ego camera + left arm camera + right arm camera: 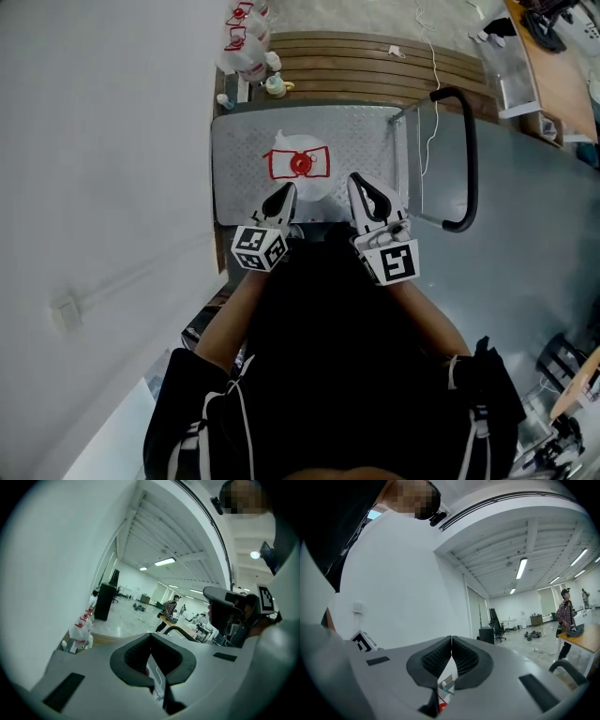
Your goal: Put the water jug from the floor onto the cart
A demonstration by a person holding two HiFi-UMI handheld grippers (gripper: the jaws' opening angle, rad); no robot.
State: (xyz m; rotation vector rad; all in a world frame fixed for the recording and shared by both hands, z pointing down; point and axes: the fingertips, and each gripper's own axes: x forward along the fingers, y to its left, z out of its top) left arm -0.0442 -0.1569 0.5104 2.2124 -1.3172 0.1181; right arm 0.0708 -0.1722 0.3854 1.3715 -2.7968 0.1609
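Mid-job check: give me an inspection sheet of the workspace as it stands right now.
Surface: cart deck, patterned metal, bare around the jug.
Job's things: water jug with red cap stands on the cart deck.
Clutter: spare jugs and small bottles by the wall, beyond the cart.
Grippers: left gripper and right gripper both have jaws shut and hold nothing, at the jug's near side.
Cables: white cable runs over the wooden slats towards the cart handle.
Surroundings: white wall at left, grey floor, desk at far right.
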